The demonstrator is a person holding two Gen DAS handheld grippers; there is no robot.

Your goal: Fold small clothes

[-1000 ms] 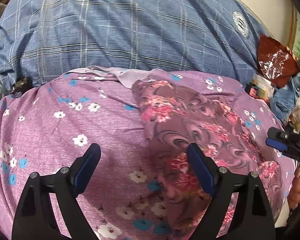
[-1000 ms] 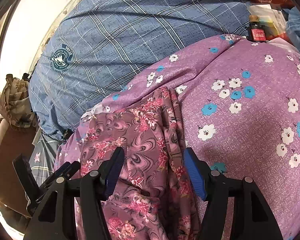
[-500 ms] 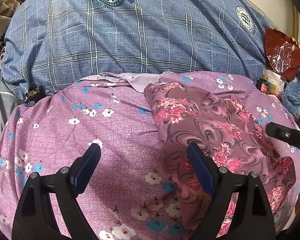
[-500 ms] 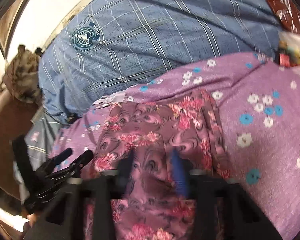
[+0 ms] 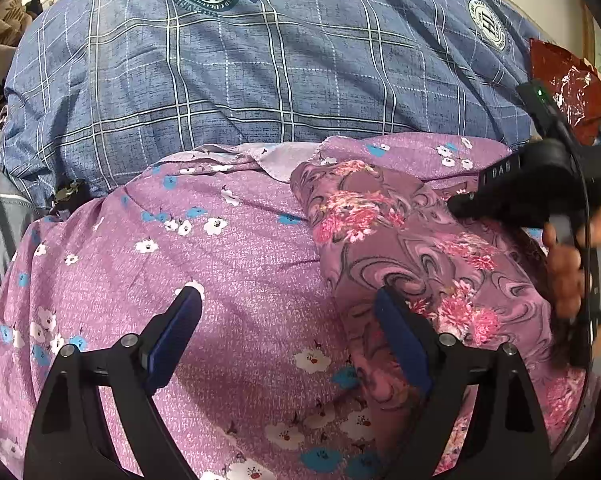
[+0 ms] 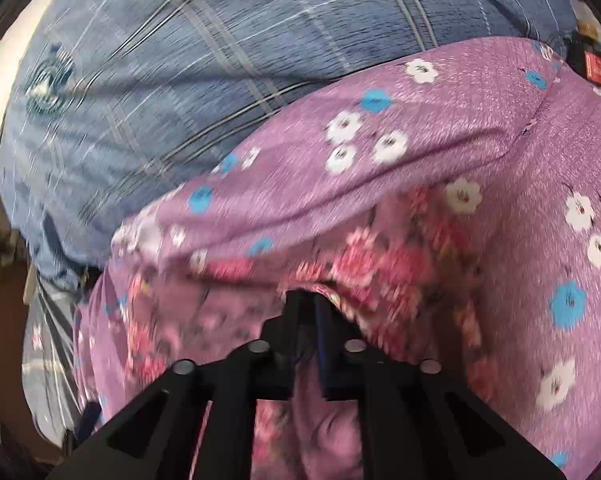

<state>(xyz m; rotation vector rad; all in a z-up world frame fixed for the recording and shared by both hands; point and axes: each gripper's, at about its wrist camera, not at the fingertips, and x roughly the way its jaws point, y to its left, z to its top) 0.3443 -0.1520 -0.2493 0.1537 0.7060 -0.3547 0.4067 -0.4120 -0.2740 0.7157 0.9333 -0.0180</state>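
Observation:
A mauve garment point(image 5: 412, 240) with pink flowers and dark swirls lies folded lengthwise on a purple flowered cloth point(image 5: 220, 264). My left gripper point(image 5: 288, 320) hovers open above the cloth, its right finger over the garment's left edge and nothing between the pads. My right gripper point(image 6: 308, 308) is shut on a fold of the mauve garment point(image 6: 380, 264). The left wrist view shows it as a black body point(image 5: 512, 188) held by a hand point(image 5: 568, 264), reaching over the garment's far right part. The right wrist view is blurred by motion.
A blue plaid blanket point(image 5: 260, 72) with round crests covers the bed behind the purple flowered cloth point(image 6: 460, 120). A red foil packet point(image 5: 568, 80) and other clutter sit at the far right. A small red-labelled bottle point(image 6: 596, 68) stands at the cloth's far right edge.
My right gripper closed from open onto the mauve garment and moved forward over it, toward its far end. The left gripper stayed in place, open, tilting slightly.

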